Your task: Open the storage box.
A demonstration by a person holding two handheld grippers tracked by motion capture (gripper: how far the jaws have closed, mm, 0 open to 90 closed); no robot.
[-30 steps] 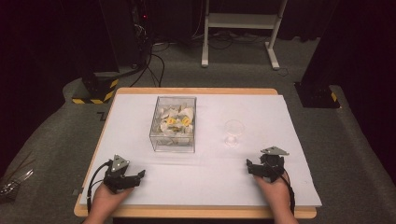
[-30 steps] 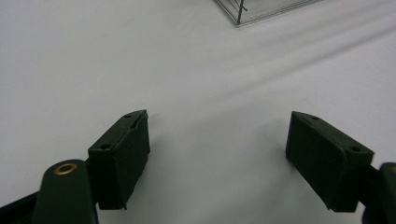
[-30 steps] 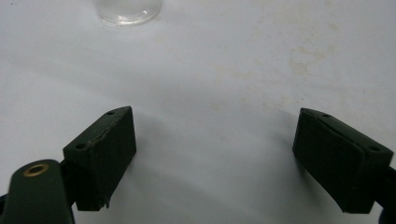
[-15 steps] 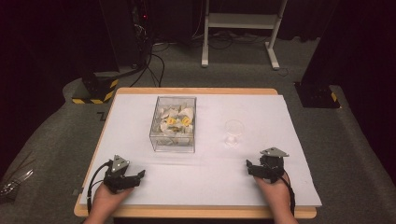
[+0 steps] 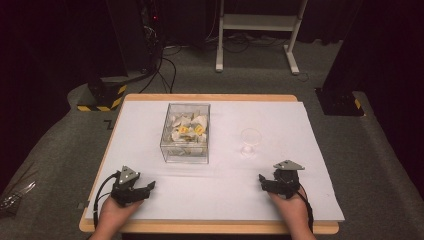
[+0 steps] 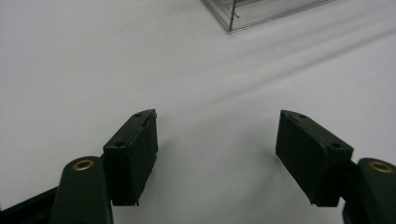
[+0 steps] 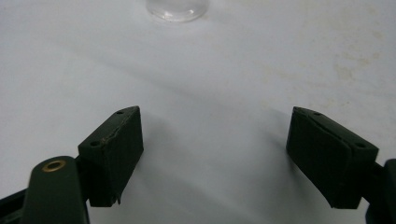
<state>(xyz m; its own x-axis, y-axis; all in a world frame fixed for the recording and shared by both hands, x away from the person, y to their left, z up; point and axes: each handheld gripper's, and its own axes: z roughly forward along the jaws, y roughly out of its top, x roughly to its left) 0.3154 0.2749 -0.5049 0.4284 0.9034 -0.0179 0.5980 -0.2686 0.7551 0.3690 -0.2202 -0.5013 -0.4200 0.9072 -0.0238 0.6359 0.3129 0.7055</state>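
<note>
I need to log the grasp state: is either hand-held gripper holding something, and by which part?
Nothing is held. The left hand-held gripper and the right hand-held gripper both have open jaws with bare table between them.

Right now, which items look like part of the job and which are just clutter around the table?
Likely in play, on the white table:
- clear box holding small white and yellow items
- small clear glass
- left gripper and right gripper, both open, holding nothing

Lying about, on the floor:
- white stand
- cables
- yellow-black striped base
</note>
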